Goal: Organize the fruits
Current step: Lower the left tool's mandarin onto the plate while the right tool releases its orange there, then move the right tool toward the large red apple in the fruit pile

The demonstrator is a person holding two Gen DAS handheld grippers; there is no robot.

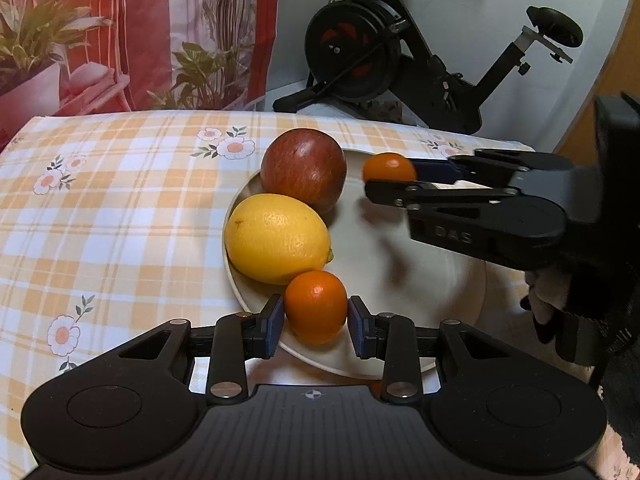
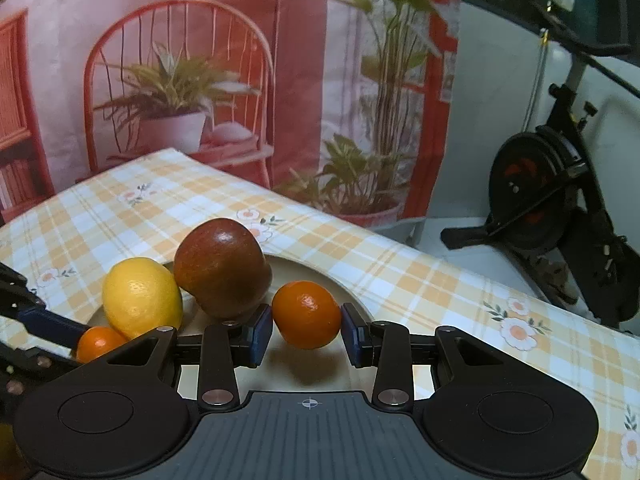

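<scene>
Both grippers are clamped on small oranges: the left gripper (image 1: 316,322) pinches one (image 1: 316,306) at the near rim of the plate (image 1: 400,248), touching the lemon (image 1: 277,238). The right gripper (image 2: 307,330) carries its orange (image 2: 307,314) just above the plate beside the apple (image 2: 223,267). Round fruit could roll once let go, or nudge the lemon off the rim. Open room is the plate's right half, and the surface (image 1: 120,200) to the left.
</scene>
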